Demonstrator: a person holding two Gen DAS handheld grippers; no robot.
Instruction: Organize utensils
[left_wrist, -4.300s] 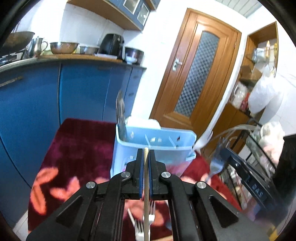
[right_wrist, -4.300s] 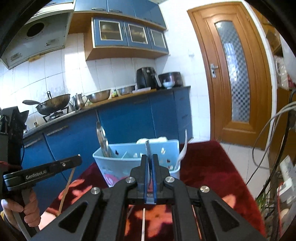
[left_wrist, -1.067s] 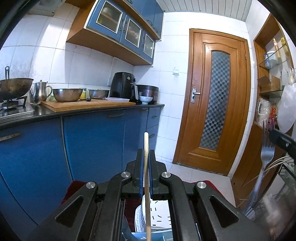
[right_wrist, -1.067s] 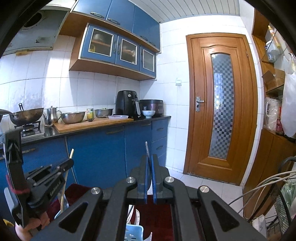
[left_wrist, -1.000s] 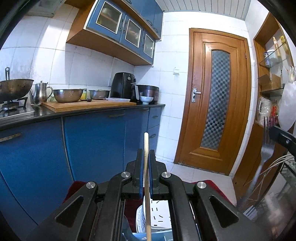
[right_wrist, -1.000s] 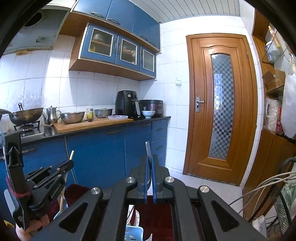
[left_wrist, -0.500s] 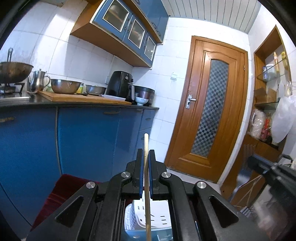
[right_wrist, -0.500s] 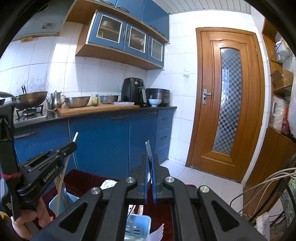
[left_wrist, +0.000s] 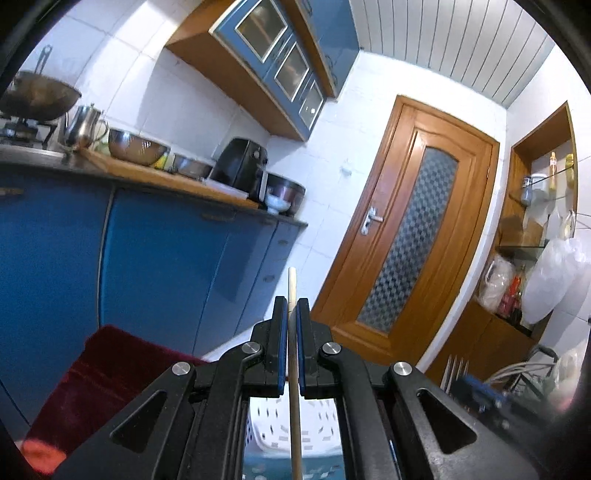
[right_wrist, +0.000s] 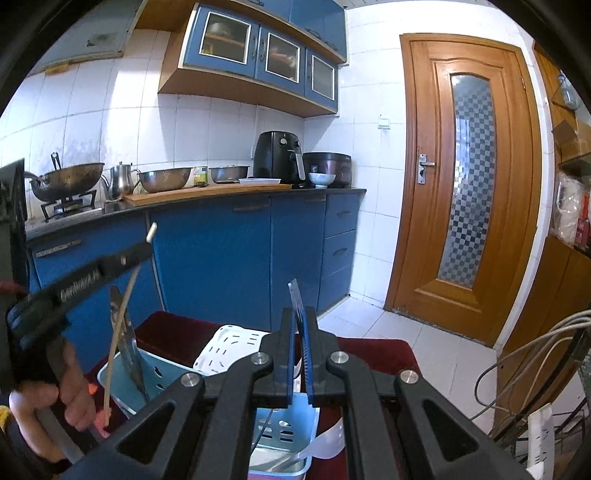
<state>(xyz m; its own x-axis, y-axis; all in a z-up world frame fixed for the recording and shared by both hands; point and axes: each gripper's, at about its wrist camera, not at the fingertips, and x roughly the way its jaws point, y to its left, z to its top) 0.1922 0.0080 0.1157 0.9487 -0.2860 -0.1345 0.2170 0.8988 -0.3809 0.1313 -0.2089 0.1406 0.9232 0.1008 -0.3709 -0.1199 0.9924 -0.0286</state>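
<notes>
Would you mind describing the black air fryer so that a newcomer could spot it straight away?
Start at the long worktop over the blue cabinets and follow it toward the wooden door. Near that end stands the air fryer, beside a dark round cooker. It is the tallest thing there, glossy black with a front handle, unlike the steel bowls nearby.

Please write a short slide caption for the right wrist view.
Right tongs grip a fork above the blue caddy; left tongs hold a chopstick.

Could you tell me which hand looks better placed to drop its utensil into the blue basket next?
Probably the right. The right gripper holds its fork above the blue basket; the left gripper's chopstick hangs at the rim.
</notes>
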